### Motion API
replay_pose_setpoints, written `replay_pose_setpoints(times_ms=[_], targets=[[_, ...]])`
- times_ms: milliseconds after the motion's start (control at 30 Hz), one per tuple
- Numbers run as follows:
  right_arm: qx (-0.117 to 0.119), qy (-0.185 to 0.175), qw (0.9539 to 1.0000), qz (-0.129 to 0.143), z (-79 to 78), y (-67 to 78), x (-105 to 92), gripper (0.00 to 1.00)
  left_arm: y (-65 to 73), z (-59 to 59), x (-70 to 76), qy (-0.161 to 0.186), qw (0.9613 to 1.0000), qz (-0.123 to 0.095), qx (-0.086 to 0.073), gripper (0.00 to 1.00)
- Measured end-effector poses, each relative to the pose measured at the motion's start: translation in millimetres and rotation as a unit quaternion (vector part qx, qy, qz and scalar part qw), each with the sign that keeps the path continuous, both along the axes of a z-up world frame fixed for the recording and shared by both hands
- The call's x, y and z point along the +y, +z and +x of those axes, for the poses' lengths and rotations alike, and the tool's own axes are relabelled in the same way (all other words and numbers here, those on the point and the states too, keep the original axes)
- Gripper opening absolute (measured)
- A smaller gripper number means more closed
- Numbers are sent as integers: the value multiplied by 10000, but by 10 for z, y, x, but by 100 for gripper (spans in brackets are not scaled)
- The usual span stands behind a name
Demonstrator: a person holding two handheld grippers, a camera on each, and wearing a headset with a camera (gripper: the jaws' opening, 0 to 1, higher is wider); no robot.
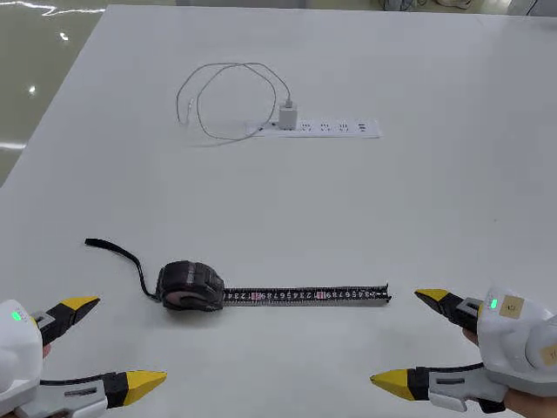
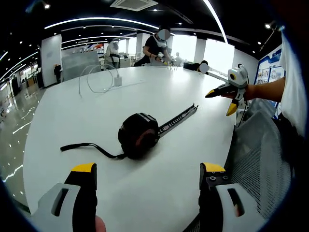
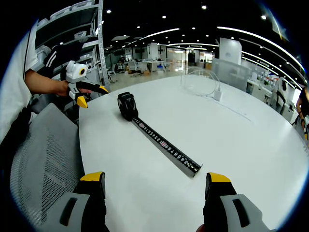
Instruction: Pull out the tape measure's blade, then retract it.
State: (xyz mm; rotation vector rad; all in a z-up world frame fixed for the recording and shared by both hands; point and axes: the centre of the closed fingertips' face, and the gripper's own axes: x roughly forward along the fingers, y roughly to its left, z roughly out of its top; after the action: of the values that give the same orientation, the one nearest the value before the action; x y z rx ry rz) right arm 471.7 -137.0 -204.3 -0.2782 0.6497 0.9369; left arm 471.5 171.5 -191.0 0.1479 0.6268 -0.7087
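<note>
Both left gripper and right gripper are hanging released, empty; I'm worrying the blade is going to whip back unchecked, jerking the unheld case sideways.

My left gripper, at seven o'clock in the head view, has a white moulded shell, black jaws with yellow tips and a green light. My right gripper, at five o'clock, looks the same, plus tan stickers. My white short sleeve shows at nine o'clock in the right gripper view.
</note>
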Motion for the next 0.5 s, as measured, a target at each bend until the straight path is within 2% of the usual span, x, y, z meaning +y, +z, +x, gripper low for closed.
replay_pose_setpoints(times_ms=[167, 500], targets=[[-61, -86, 9999, 78, -53, 19, 16, 87, -10, -59, -16, 16, 10000, -78, 56, 88], [-19, -199, 9997, 128, -151, -6, -7, 91, -32, -149, -20, 104, 9998, -179, 81, 92]])
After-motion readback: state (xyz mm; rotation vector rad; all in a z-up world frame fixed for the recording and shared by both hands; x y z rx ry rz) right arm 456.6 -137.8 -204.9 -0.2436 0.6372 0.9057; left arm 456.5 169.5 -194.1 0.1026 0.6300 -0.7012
